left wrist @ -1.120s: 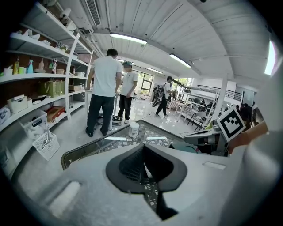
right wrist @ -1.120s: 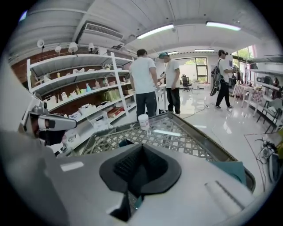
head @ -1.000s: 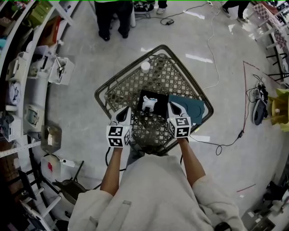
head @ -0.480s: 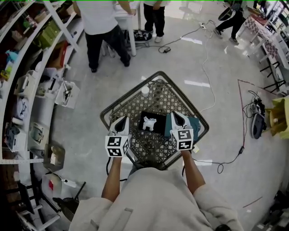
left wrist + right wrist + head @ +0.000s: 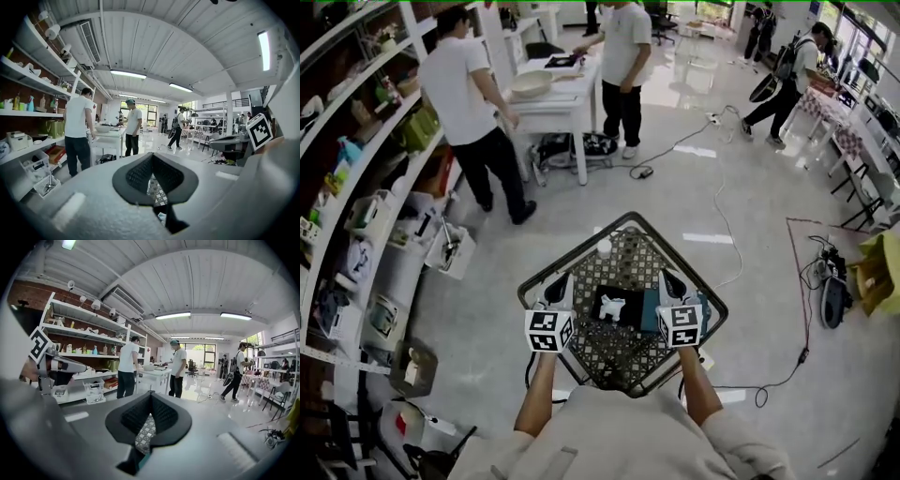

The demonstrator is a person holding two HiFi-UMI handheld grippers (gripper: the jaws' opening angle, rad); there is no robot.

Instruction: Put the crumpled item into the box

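Observation:
A white crumpled item (image 5: 612,306) lies inside a black box (image 5: 602,317) on the dark lattice table (image 5: 639,259). A teal lid (image 5: 650,317) lies flat against the box's right side. My left gripper (image 5: 563,279) hovers left of the box, jaws shut and empty. My right gripper (image 5: 668,275) hovers right of the box over the teal lid, also shut with nothing in it. In both gripper views the closed jaws (image 5: 152,157) (image 5: 151,397) point level out into the room, with only a sliver of the lattice showing beneath them.
A small white ball (image 5: 604,247) sits near the table's far corner. Two people stand at a white table (image 5: 551,94) beyond. Shelves (image 5: 366,178) line the left wall. Cables (image 5: 727,225) run over the floor at the right.
The head view has tipped upward, so the table looks smaller and lower and the people at the white table come into sight. Both grippers stay shut either side of the box.

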